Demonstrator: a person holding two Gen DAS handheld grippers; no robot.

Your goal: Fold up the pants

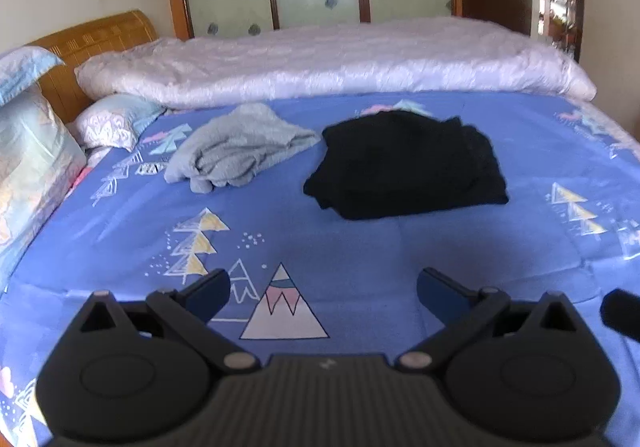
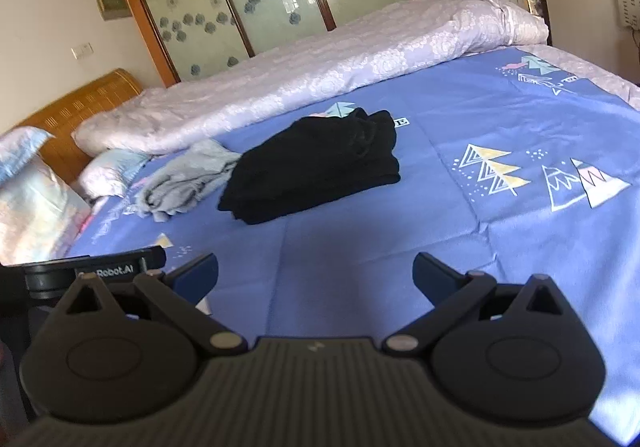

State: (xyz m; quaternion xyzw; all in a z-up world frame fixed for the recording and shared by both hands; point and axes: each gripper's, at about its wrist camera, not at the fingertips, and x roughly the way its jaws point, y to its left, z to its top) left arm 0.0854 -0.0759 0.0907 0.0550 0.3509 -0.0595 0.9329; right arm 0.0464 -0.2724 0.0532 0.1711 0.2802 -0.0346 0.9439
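Nearest, the left tool (image 1: 323,289) and the right tool (image 2: 315,273) hover over the blue sheet (image 1: 360,247), jaws spread wide, each holding nothing. Mid-bed, well ahead of both, the black pants (image 1: 404,163) lie in a folded stack. Just to their left sits a crumpled grey garment (image 1: 236,147). Beyond, a white quilt (image 1: 320,63) runs along the bed's far side.

The right hand-held gripper (image 2: 314,275) hangs with its fingers spread wide and empty above the blue patterned bed (image 2: 500,119), where folded black pants (image 2: 316,167) lie just beside a crumpled grey garment (image 2: 184,177), a pale quilt (image 2: 320,63) behind them.
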